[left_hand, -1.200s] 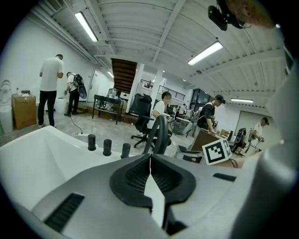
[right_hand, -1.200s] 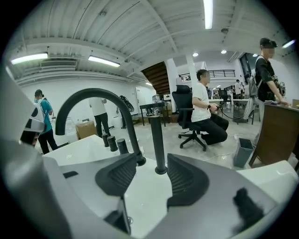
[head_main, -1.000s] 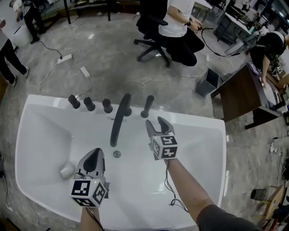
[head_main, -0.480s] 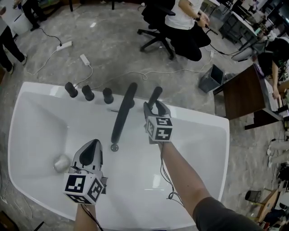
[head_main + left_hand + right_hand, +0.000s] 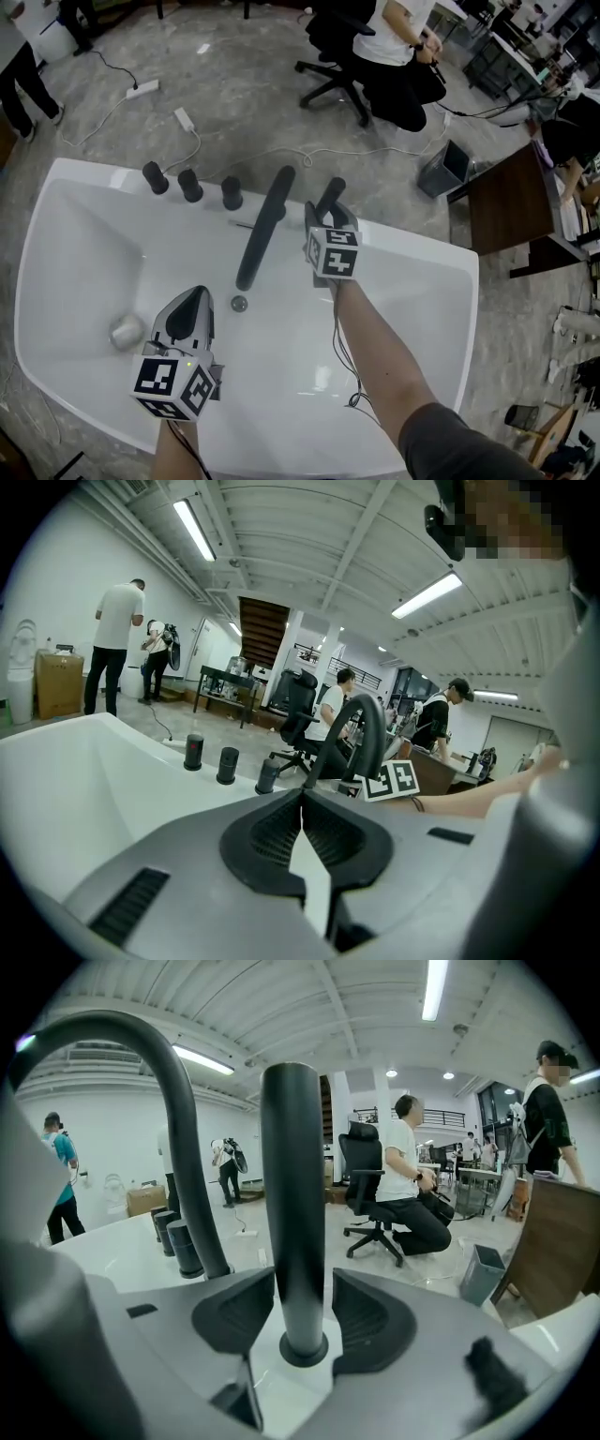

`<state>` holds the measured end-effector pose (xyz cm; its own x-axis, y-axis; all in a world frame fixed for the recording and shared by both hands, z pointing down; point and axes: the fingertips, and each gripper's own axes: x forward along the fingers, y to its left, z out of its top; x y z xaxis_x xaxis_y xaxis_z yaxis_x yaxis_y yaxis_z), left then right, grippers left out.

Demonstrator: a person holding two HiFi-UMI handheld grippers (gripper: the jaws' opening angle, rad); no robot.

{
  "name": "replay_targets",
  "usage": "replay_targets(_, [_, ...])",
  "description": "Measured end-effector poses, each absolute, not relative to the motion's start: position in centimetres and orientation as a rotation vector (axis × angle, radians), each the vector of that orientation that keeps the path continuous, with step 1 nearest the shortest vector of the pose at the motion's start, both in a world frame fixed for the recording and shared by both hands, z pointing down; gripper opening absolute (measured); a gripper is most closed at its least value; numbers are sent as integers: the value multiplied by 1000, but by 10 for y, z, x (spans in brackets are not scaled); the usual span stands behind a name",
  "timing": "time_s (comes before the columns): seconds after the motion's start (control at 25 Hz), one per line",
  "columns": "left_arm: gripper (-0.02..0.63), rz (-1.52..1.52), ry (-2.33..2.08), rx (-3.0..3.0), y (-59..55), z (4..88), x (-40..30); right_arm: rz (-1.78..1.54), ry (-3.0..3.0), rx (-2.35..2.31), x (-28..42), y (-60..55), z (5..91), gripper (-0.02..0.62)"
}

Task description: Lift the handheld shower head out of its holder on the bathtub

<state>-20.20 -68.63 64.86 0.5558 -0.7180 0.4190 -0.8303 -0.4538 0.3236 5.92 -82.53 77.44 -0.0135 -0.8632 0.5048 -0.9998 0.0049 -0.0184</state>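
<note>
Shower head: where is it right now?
In the head view the shower head stands upright in its holder on the far rim of the tub, just right of the spout, between the open jaws of the right gripper.

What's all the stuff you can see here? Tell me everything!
bathtub: 1, white, middle of the head view
tap spout: 1, dark grey, arching over the tub from its far rim
knobs: 3, dark, far rim, left of the spout
shower head: 1, dark, upright in its holder, right of the spout
drain: 1, silvery, tub floor below the spout's tip
office chair: 1, black, floor beyond the tub
bin: 1, grey, floor at right
left claw: 1, grey, shut and empty, over the tub
right claw: 1, grey, open, jaws either side of the shower head
</note>
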Motion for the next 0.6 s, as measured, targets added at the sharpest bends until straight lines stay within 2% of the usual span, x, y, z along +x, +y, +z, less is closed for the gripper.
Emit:
replay_targets(0.16, [15, 318, -1249, 2307, -680, 651, -201, 486, -1934, 1896, 57, -828, 773, 146])
replay_targets(0.6, [15, 321, -1291, 2288, -662, 631, -206, 400, -2004, 1875, 52, -811, 731, 141])
